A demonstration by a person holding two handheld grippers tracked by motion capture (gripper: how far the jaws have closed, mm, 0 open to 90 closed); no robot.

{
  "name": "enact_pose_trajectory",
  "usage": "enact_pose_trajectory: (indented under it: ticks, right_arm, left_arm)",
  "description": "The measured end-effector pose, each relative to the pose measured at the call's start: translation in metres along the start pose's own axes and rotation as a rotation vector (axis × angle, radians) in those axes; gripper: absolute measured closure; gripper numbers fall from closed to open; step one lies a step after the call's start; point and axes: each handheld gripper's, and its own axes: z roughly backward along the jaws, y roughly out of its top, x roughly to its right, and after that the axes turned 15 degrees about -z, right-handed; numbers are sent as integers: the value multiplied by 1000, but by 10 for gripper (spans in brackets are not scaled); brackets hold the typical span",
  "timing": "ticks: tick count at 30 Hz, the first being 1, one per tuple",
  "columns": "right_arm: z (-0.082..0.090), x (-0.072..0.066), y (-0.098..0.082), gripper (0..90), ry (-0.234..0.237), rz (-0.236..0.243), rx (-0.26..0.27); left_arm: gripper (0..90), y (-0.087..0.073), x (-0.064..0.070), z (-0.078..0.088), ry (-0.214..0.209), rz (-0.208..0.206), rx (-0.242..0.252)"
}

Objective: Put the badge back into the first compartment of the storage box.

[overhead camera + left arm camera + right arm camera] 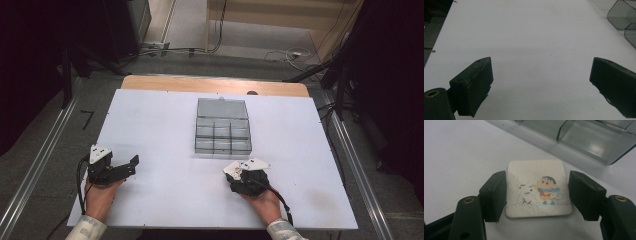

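Your right gripper (537,195) straddling cartoon tile (537,191), jaws spread, just before clear organizer box (222,129). Your left gripper (541,75) gaping wide over bare white table (524,32); high view hiding tile.

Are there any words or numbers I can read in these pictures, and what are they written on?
No words or numbers can be read.
The white square card between the right claw's jaws carries a cartoon of a child beside a snowman; small marks at the drawing's lower right are too blurred to read.
The clear compartment box shows no label.
The left claw and the white table show no writing.
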Motion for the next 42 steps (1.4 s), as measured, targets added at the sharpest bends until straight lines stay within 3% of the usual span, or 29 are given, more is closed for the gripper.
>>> enact_pose_trajectory:
  ticks: [15,26,42]
  right_arm:
    - [3,0,2,313,19,1,10]
    - [16,-10,20,313,69,-1,65]
    - [15,-15,38,312,98,-19,81]
  left_arm:
    - [52,0,-2,1,0,11,4]
    - [52,0,-2,1,-2,13,2]
    - [52,0,-3,0,-3,15,2]
